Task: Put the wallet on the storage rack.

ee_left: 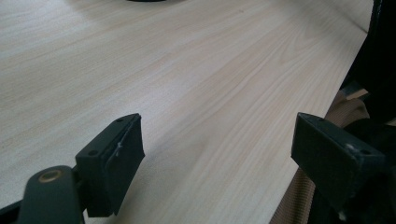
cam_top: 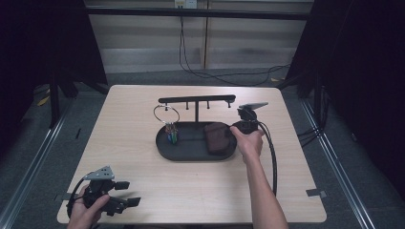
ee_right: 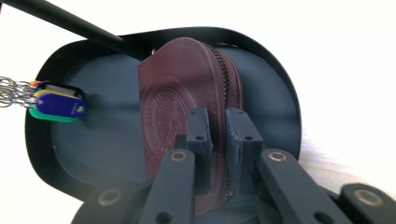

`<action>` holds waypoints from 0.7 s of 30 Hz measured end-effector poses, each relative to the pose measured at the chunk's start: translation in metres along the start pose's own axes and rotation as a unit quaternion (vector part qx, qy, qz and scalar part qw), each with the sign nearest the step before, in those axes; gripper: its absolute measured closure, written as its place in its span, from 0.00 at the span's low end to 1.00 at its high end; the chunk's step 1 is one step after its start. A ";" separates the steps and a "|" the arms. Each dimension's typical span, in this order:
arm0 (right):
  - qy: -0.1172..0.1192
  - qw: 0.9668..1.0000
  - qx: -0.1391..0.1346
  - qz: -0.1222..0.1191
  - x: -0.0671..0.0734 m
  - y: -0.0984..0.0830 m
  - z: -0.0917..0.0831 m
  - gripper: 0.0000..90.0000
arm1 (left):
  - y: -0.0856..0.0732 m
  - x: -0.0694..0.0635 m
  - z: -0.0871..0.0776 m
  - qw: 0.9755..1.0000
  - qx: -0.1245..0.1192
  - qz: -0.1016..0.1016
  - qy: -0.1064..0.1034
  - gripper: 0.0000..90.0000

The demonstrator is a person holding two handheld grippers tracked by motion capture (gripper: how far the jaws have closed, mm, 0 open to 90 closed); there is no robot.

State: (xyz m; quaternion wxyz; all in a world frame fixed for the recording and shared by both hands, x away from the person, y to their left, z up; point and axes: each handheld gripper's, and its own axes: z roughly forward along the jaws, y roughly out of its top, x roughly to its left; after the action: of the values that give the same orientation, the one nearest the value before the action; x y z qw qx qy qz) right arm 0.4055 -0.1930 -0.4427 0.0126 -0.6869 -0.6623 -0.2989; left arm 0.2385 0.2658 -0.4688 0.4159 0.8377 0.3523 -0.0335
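Brown pouch (ee_right: 187, 93): lies at the right of the black tray (cam_top: 165, 145), frame centre, so we can reach it.
Right gripper (ee_right: 218, 135): jaws nearly closed over the pouch, nothing pinched yet.
Left gripper (ee_left: 215, 154): wide, empty, resting lower left.

Right gripper (ee_right: 218, 135): its jaws cover the near end of the brown pouch (ee_right: 187, 98), and whether the pads press it cannot be told. Black tray (ee_right: 280, 79): near rim hidden behind the gripper's arms. Key chain (ee_right: 11, 91): cut off by the left edge. Coloured tags (cam_top: 172, 136): too small to tell apart in the high view. Left gripper (ee_left: 217, 154): right jaw cut off at the bottom edge.
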 end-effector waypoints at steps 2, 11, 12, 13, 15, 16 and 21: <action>-0.008 1.000 0.002 -0.002 0.000 0.000 0.001 0.87 | 0.000 0.000 0.000 1.000 0.000 0.001 0.002 0.19; -0.009 1.000 -0.008 -0.010 0.000 0.001 -0.005 0.76 | 0.000 -0.001 0.000 1.000 0.001 0.003 0.003 0.19; -0.008 1.000 -0.010 -0.012 0.000 0.001 -0.006 0.74 | 0.000 -0.001 0.000 1.000 0.001 0.004 0.002 0.19; -0.006 1.000 -0.009 -0.013 0.000 0.001 -0.007 0.73 | 0.000 -0.001 0.000 1.000 0.000 0.004 0.002 0.19; -0.006 1.000 -0.011 -0.020 0.000 0.000 -0.009 0.68 | 0.000 -0.001 0.000 1.000 -0.001 0.003 0.002 0.19; -0.007 1.000 -0.010 -0.022 0.001 0.000 -0.010 0.66 | 0.000 -0.001 0.000 1.000 0.000 0.003 0.002 0.19; -0.012 0.999 -0.016 -0.033 0.002 0.000 -0.017 0.57 | 0.000 -0.001 -0.002 1.000 -0.004 0.004 0.006 0.19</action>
State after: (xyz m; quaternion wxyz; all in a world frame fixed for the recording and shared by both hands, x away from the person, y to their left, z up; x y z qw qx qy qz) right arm 0.3984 -0.1983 -0.4278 -0.0166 -0.6683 -0.6800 -0.3011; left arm 0.2373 0.2661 -0.4668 0.4172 0.8379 0.3512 -0.0252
